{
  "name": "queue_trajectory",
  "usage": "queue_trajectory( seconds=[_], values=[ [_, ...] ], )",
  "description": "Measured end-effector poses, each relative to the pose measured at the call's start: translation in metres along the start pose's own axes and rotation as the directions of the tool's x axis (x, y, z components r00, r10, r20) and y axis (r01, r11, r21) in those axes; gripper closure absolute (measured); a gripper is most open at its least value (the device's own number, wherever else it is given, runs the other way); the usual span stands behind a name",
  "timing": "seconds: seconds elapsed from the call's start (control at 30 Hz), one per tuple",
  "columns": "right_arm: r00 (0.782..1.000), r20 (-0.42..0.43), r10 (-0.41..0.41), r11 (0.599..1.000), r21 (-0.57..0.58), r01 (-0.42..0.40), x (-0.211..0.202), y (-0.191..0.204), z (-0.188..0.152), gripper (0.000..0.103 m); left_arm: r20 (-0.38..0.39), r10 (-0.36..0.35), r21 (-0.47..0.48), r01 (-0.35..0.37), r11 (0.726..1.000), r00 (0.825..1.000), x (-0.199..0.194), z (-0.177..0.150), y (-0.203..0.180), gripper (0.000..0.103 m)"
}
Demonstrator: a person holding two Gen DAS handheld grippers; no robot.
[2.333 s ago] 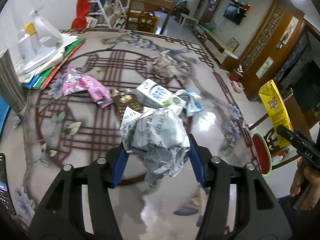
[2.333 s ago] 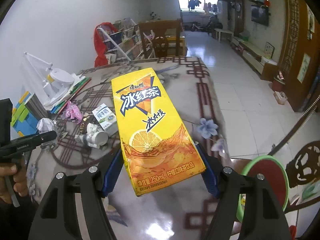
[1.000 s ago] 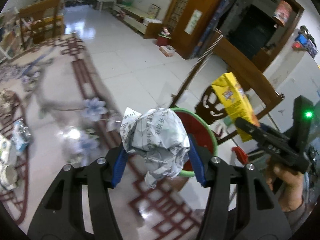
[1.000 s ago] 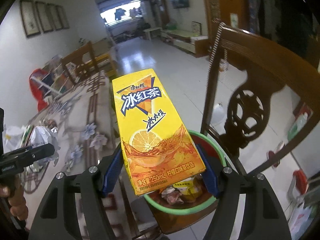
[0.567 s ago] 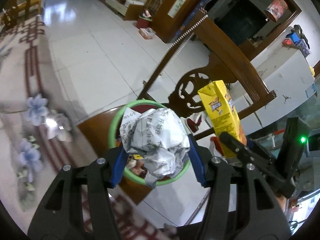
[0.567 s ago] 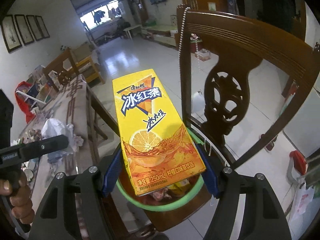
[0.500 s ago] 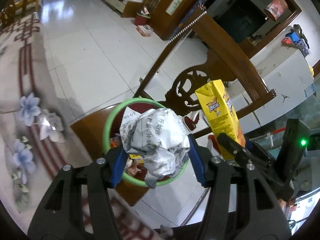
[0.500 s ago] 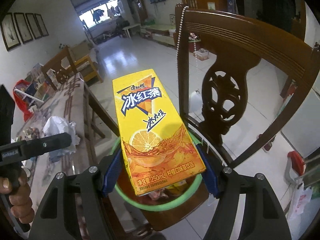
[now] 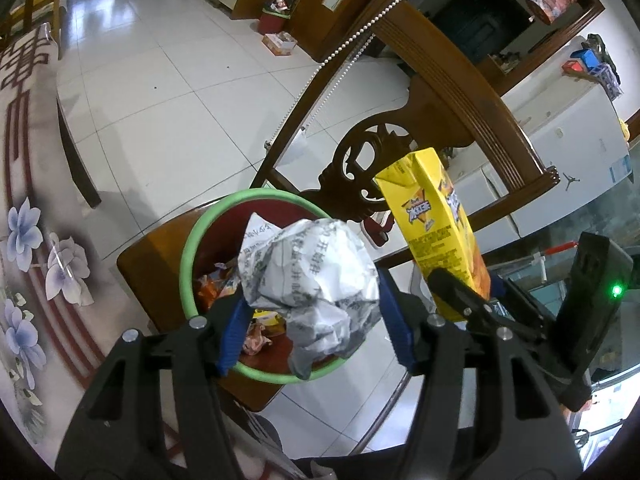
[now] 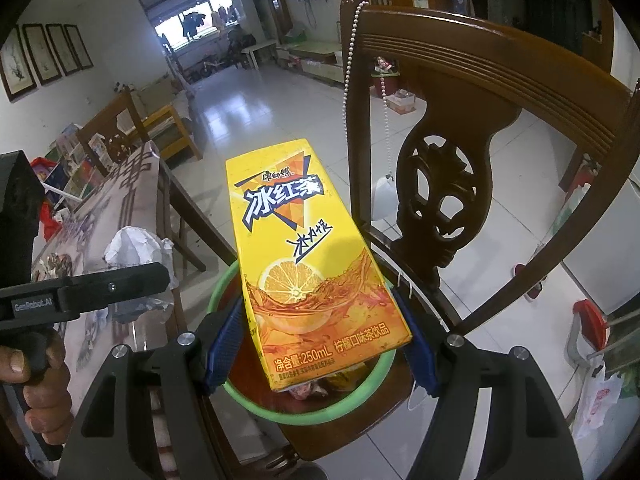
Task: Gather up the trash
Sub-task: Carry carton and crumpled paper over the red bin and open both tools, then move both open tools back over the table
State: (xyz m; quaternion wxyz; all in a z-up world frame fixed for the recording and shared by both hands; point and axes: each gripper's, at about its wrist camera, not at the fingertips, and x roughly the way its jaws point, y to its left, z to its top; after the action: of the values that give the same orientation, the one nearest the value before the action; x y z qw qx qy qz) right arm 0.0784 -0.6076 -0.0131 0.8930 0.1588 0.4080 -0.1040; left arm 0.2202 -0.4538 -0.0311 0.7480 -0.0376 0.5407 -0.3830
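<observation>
1. My left gripper (image 9: 310,312) has the crumpled newspaper ball (image 9: 310,280) between its blue pads; its jaws have just been easing apart, and I can't tell if the pads still press.
2. The ball hangs over the green-rimmed bin (image 9: 188,256), at 12 o'clock from the fingers. It looks light and soft, so any grip dents it.
3. My right gripper (image 10: 320,340) pinches the yellow tea carton (image 10: 304,256) by its flat sides at the bottom end, above the same bin (image 10: 360,396). I judge it stiff, slick and probably empty.
</observation>
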Motion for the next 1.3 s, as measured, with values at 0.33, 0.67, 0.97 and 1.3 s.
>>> queue_trajectory(
  seconds=[0.33,0.67,0.97,1.3],
  values=[
    [1.000,-0.006,0.011,1.000,-0.004,-0.011,0.005,0.007,0.003,0.035,0.002,0.002,-0.055,-0.001,0.999,1.000,0.000,0.004,0.006,0.015],
    [1.000,0.012,0.002,1.000,-0.026,-0.002,0.003,0.018,0.006,0.010,0.056,0.079,-0.067,-0.075,0.995,0.995,-0.029,-0.003,0.022,0.012],
    [1.000,0.016,-0.003,0.999,-0.051,0.004,0.004,0.037,0.010,0.008,0.148,0.166,-0.069,-0.157,0.985,0.975,-0.095,-0.029,0.051,0.009],
    [0.998,0.033,0.048,0.991,-0.127,-0.043,-0.004,0.089,0.009,0.008,0.234,0.299,-0.156,-0.268,0.951,0.925,-0.189,-0.097,0.103,0.006]
  ],
)
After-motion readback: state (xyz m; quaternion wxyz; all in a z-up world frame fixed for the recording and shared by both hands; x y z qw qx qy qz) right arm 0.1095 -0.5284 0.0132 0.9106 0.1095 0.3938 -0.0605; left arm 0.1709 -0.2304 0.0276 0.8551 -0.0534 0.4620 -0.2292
